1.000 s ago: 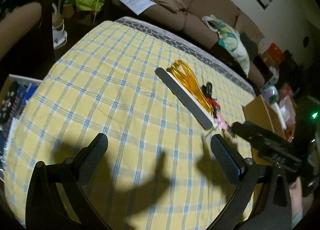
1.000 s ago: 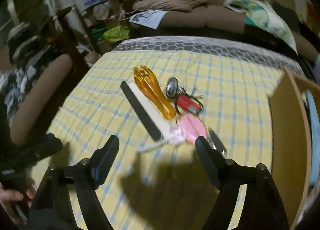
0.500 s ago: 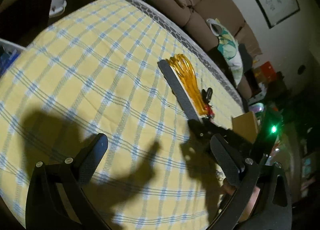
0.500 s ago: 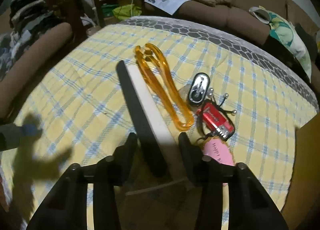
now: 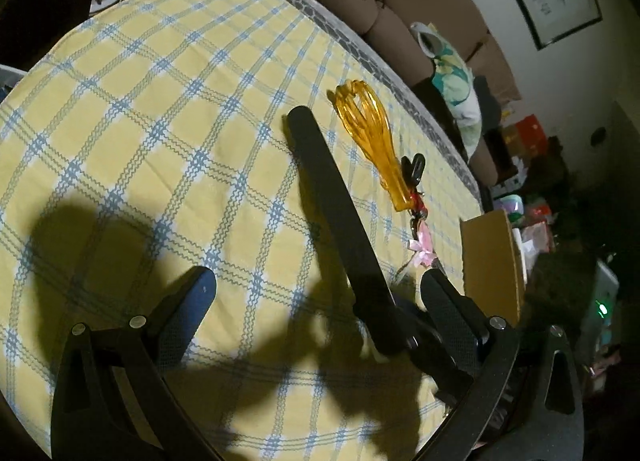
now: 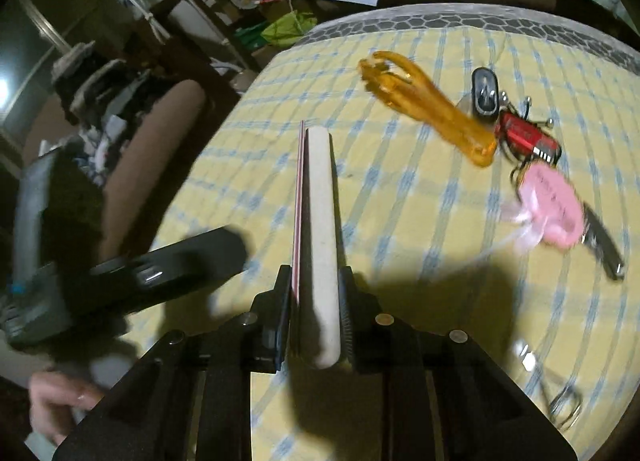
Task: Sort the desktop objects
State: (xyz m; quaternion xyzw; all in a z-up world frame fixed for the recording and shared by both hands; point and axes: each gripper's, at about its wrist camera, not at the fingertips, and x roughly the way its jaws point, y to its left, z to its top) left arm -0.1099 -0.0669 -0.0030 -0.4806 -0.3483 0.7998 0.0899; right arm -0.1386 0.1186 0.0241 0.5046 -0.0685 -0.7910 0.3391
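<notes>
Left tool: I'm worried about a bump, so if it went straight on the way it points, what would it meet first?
Probably the yellow checked tablecloth: the open left tool tilts down at bare cloth. The long black-and-white nail buffer, held by the right tool, lies just right of that line; depth is unclear.

Bare tablecloth (image 5: 152, 109) lies left; orange massager (image 6: 432, 109) and keys (image 6: 524, 133) crowd right.

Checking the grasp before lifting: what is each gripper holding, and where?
The right gripper clamps the long nail buffer block at its near end; the left gripper holds nothing.
</notes>
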